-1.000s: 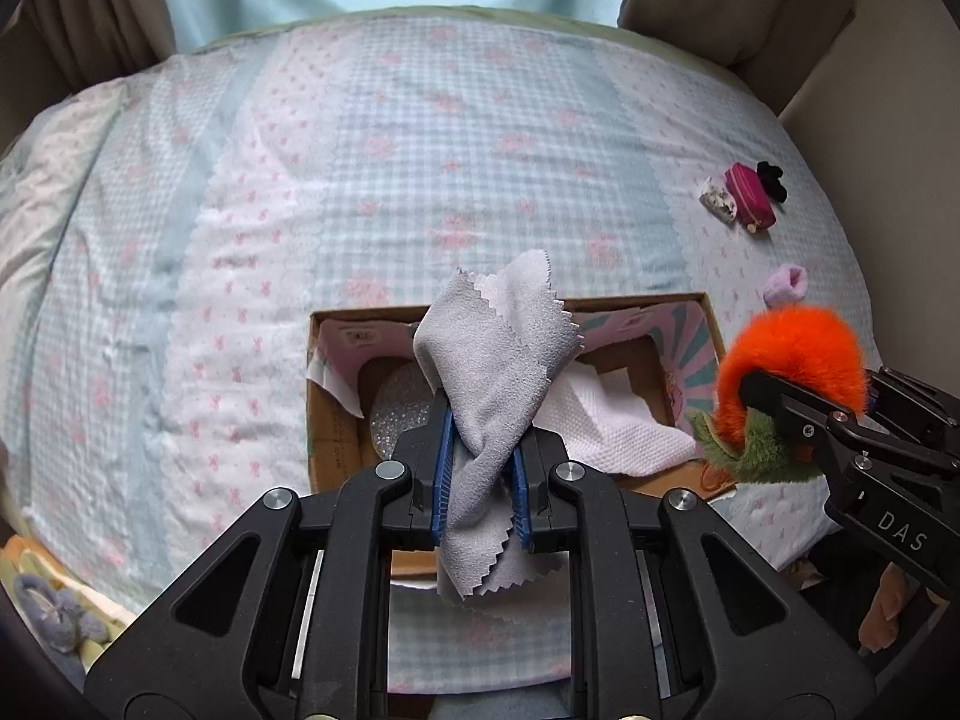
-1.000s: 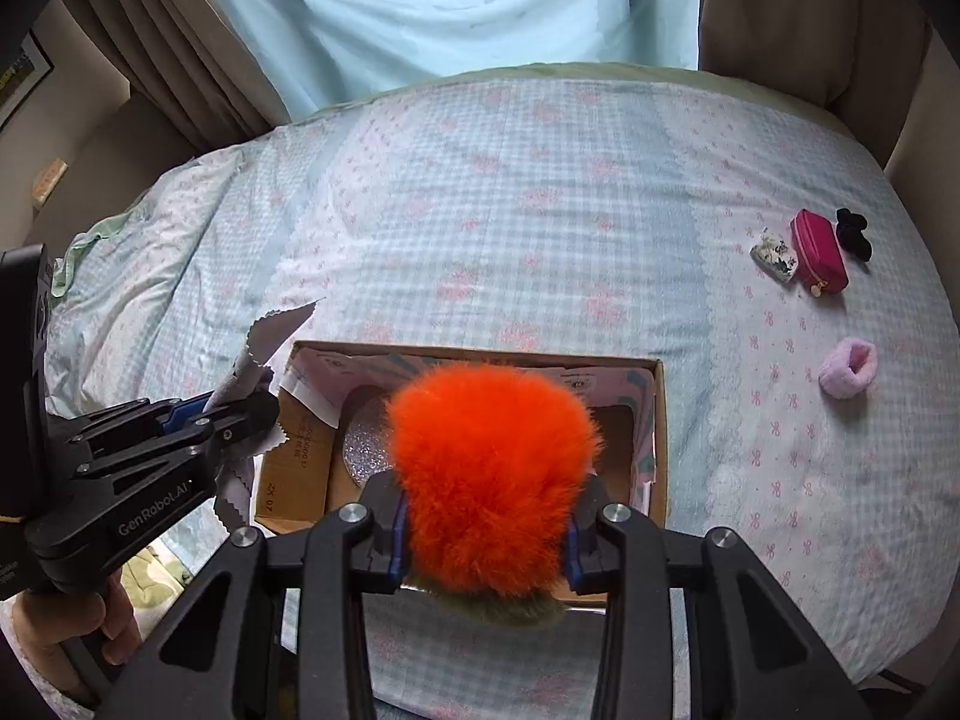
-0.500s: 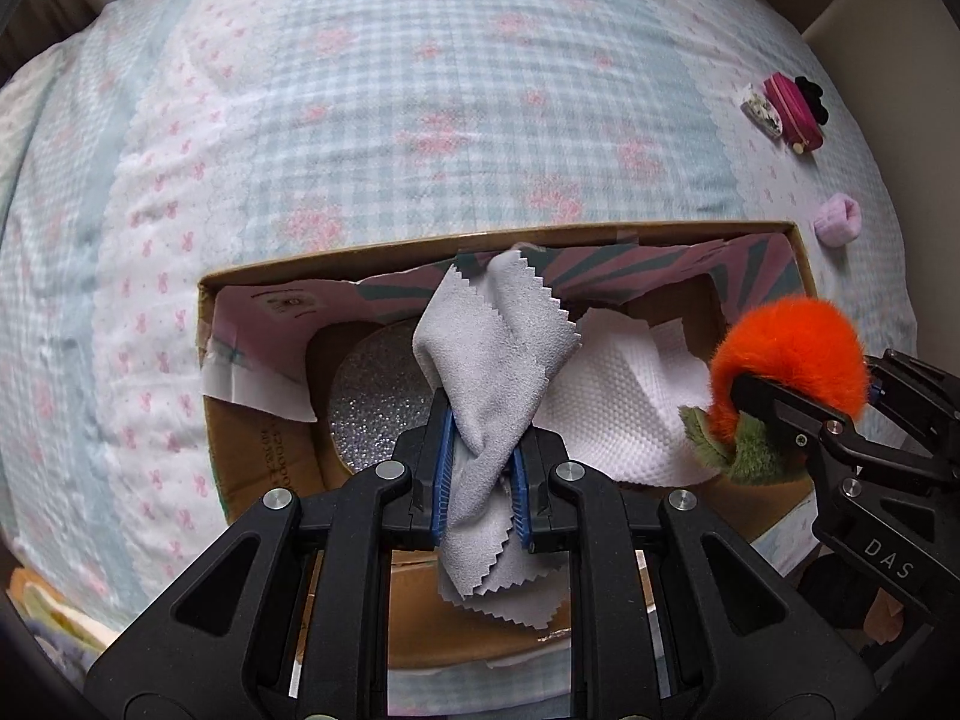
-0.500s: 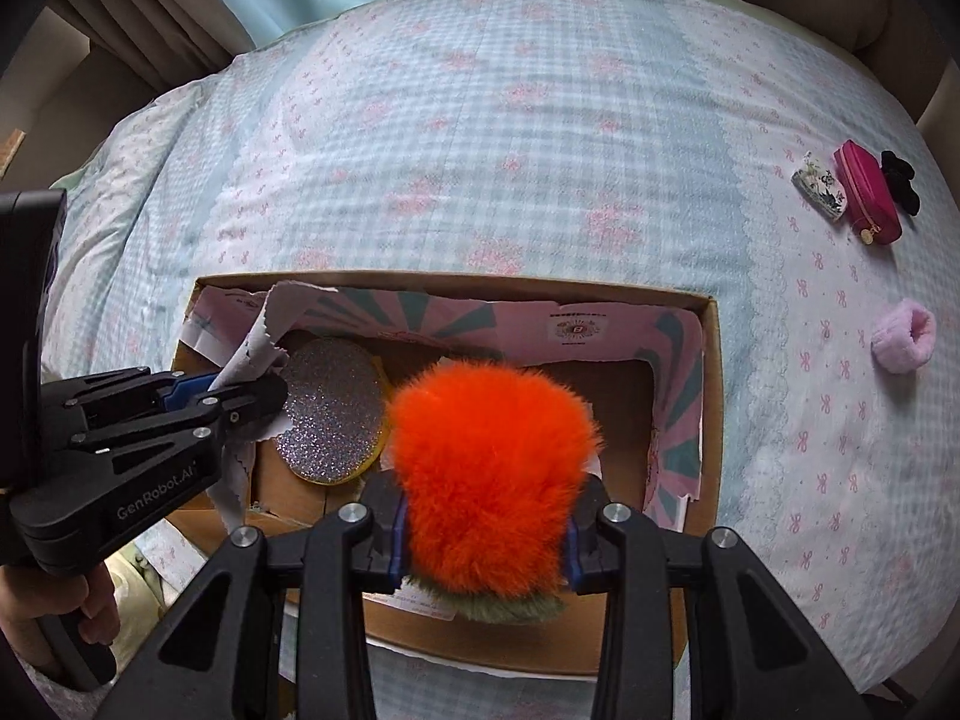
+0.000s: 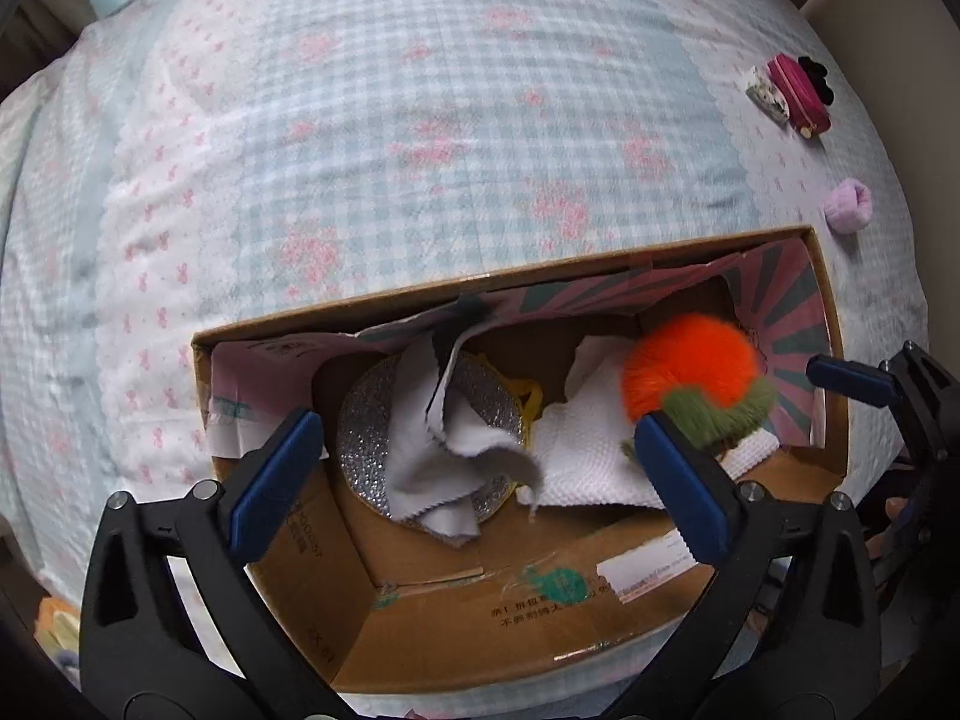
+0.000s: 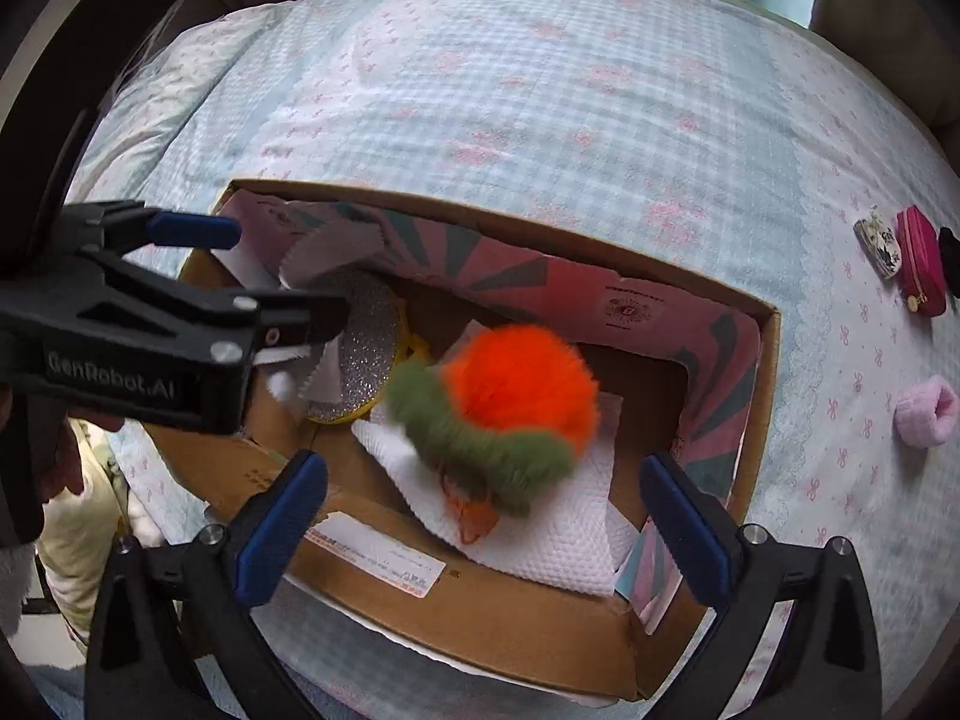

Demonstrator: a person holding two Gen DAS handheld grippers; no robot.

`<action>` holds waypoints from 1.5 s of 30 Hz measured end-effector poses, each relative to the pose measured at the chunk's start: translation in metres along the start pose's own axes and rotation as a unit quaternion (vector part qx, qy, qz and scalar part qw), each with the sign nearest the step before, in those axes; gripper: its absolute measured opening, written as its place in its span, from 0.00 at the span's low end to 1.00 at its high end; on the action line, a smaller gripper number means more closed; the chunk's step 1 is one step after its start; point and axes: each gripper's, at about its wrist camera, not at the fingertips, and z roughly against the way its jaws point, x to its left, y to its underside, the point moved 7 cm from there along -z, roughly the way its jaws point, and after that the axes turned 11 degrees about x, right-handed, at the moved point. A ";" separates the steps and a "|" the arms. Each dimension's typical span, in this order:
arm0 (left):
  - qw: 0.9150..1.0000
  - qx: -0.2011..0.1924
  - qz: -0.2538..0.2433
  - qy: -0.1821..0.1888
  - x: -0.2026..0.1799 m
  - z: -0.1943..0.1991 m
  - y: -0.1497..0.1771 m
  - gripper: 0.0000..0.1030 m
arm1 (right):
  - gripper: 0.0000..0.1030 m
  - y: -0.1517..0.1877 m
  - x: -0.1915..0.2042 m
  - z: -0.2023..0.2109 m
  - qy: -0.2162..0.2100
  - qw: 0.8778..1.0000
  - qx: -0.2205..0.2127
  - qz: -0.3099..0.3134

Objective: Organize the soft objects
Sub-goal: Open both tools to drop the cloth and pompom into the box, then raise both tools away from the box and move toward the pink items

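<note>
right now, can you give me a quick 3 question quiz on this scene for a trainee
1. True or false: the left tongs are shut on the grey cloth.
2. Where is the orange pompom? A) on the bedspread B) between the right tongs C) in the cardboard box, over the white towel
3. Fill in: the pink scrunchie lies on the ____, outside the box.

Key
1. False: both tongs are open, and the cloth lies over the glitter disc.
2. C
3. bedspread
</note>
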 end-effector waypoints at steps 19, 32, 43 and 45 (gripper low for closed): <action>1.000 0.005 0.013 0.003 -0.001 0.014 0.017 1.00 | 1.00 0.001 -0.002 0.027 0.009 1.000 -0.017 -0.021; 0.997 -0.072 0.015 -0.027 -0.015 0.101 0.050 1.00 | 1.00 0.034 -0.015 0.137 0.055 0.993 -0.094 -0.054; 0.988 -0.151 -0.015 -0.021 -0.078 0.187 0.036 1.00 | 1.00 0.094 -0.095 0.235 0.122 0.964 -0.155 -0.181; 0.987 -0.157 -0.023 -0.015 -0.098 0.196 0.028 1.00 | 1.00 0.103 -0.114 0.248 0.124 0.959 -0.164 -0.194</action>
